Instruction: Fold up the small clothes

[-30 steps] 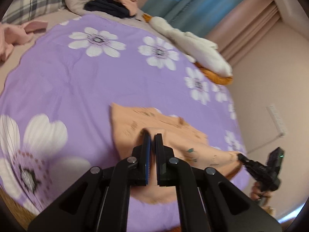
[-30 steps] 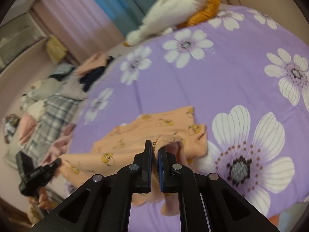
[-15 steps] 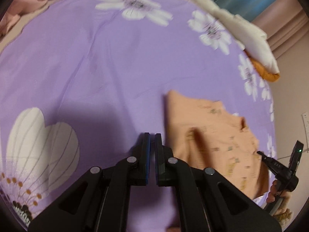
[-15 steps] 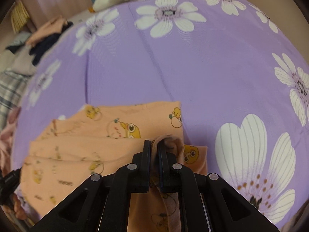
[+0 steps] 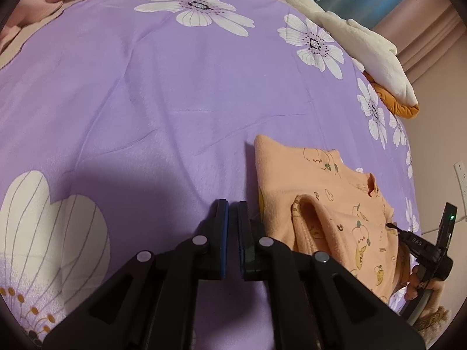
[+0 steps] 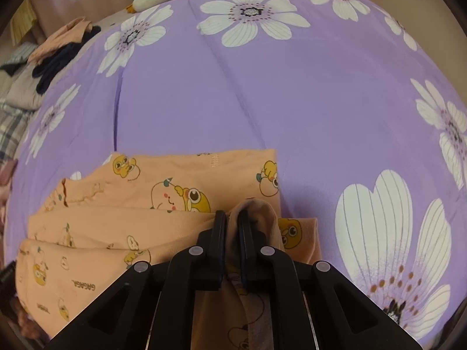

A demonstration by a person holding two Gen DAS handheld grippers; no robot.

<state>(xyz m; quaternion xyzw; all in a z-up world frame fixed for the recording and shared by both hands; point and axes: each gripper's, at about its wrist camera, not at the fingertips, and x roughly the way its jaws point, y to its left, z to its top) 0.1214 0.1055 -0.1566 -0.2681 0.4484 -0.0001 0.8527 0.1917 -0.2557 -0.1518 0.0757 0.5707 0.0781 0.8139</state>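
1. Two grippers work on one peach garment (image 6: 122, 221), a small printed top or pyjama piece, lying near the near edge of the purple bedspread (image 6: 292, 102).
2. Right gripper (image 6: 232, 218): jaws shut tight on a bunched fold of the peach cloth; the fabric humps up between and over the pads, probably to hold that end while the fold settles.
3. Left gripper (image 5: 232, 208): jaws nearly together, just starting to part, nothing between them; it hangs over bare bedspread just beside the garment's left edge, apart from it.
4. A rolled hem or cuff (image 5: 309, 210) stands up as a soft tube close to the left gripper, likely the next thing to flatten.
5. Garment looks like thin stretchy knit, matte, with yellow duck cartoons and small lettering; layers overlap in flat bands, so it is partly folded.
6. Bedspread is smooth woven cotton, lightly creased, with big white daisies (image 6: 391, 233).
7. Far edge: white-and-orange plush toy (image 5: 376, 58). Far-left corner: loose pile of peach and navy clothes (image 6: 61, 46), not yet folded.
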